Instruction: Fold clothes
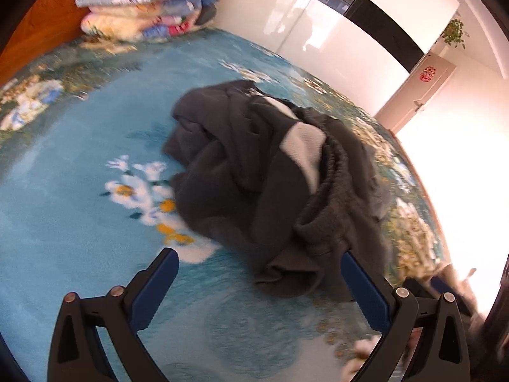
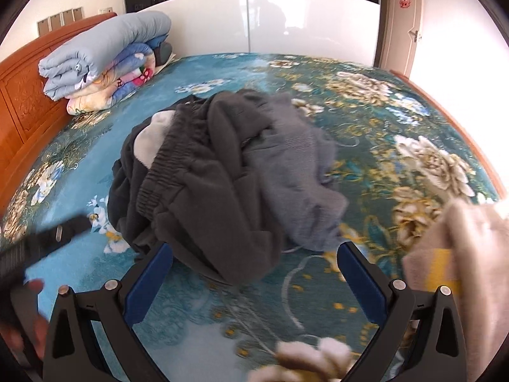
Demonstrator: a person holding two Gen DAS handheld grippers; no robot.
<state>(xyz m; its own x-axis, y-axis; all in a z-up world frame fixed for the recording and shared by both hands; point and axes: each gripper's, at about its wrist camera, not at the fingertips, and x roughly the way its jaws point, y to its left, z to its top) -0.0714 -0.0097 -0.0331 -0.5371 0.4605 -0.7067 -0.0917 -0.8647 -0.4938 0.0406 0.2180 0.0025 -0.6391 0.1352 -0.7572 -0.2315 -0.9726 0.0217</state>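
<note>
Now: left gripper [image 1: 259, 256], black frame with blue-padded fingers, spread wide apart and holding nothing. Its right finger [image 1: 366, 289] sits at the near right edge of a crumpled heap of dark grey clothes [image 1: 254, 175]; whether it touches the cloth cannot be told. Its left finger is over bare bedspread.

Right gripper [image 2: 254, 250], same build, also wide apart and empty. The near fold of the heap [image 2: 222, 210] hangs down between its fingers; contact cannot be told.

Heap lies mid-bed on a teal floral bedspread [image 2: 366, 146]. A ribbed elastic waistband [image 2: 165, 172] shows on its left side, with a patch of white lining [image 2: 149, 141] beyond it. A lighter grey knit garment [image 2: 302, 175] lies against the heap's right side.

Far left, against the orange wooden headboard [image 2: 22, 102], a stack of folded quilts [image 2: 105, 60], pale blue on top, floral below. Cream cloth with a yellow band [image 2: 458, 270] at near right of the right wrist view, blurred. White glossy wardrobe [image 2: 311, 22] along the far wall.
</note>
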